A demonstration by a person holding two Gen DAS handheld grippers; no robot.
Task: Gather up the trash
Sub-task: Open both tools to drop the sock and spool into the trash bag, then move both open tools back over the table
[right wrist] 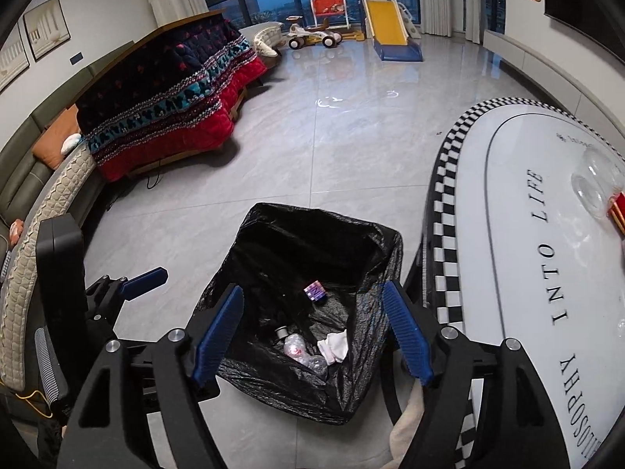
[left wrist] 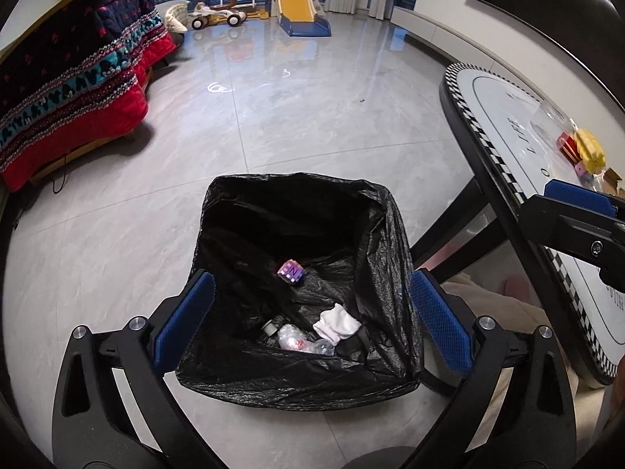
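A bin lined with a black bag (left wrist: 386,211) (right wrist: 273,219) stands on the floor beside the table. Inside lie a purple cube (left wrist: 291,271) (right wrist: 315,291), a crumpled white tissue (left wrist: 338,322) (right wrist: 334,346) and a crushed clear bottle (left wrist: 297,340) (right wrist: 299,348). My left gripper (left wrist: 312,312) hangs above the bin, open, nothing between its blue pads (left wrist: 439,320). My right gripper (right wrist: 312,332) is also over the bin, open and empty. Its blue-padded finger (left wrist: 578,195) shows at the right of the left wrist view. The left gripper's fingertip (right wrist: 146,277) shows at the left of the right wrist view.
An oval table (right wrist: 508,234) (left wrist: 504,117) with a checkered edge stands to the right, bearing a clear jar (right wrist: 597,183) (left wrist: 552,121) and yellow and red items (left wrist: 586,148). A sofa with a red patterned blanket (left wrist: 70,86) (right wrist: 168,109) is on the left. Toys and a slide (left wrist: 297,4) stand far back.
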